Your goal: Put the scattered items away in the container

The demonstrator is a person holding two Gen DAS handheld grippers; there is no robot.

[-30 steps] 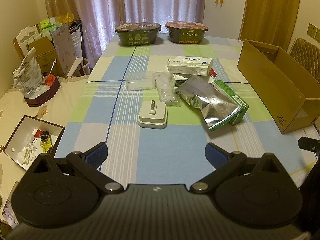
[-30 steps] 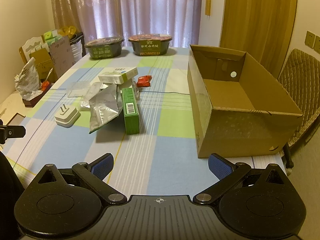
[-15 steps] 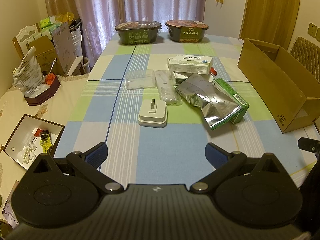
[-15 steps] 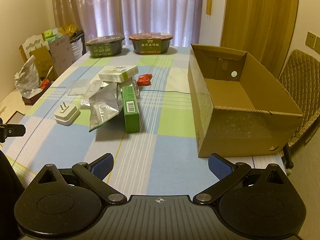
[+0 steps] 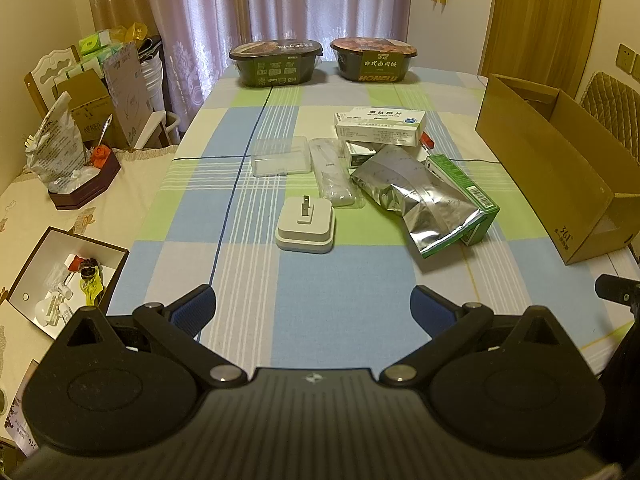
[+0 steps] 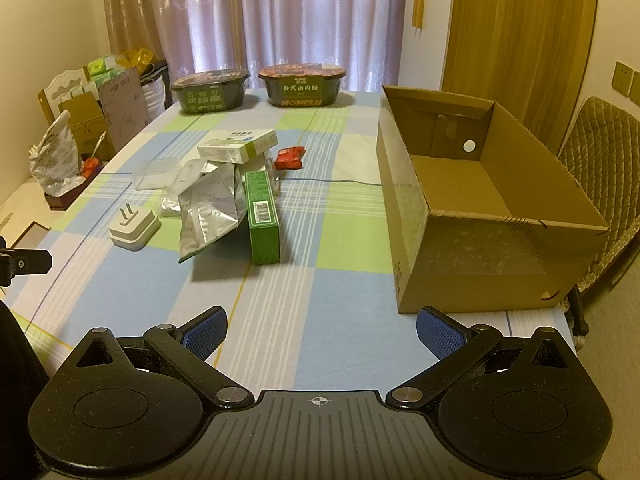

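Nothing picked up yet — left gripper (image 5: 312,304) and right gripper (image 6: 322,330) both held wide and empty above the table (image 6: 344,216). Best started with the white plug (image 5: 305,230), grabbed by its sides — then dropped in the empty cardboard box (image 6: 472,216)

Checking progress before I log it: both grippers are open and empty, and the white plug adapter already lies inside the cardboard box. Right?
Not quite. The white plug adapter is on the tablecloth, outside the cardboard box, which the right wrist view shows empty. Left gripper and right gripper are open and empty.
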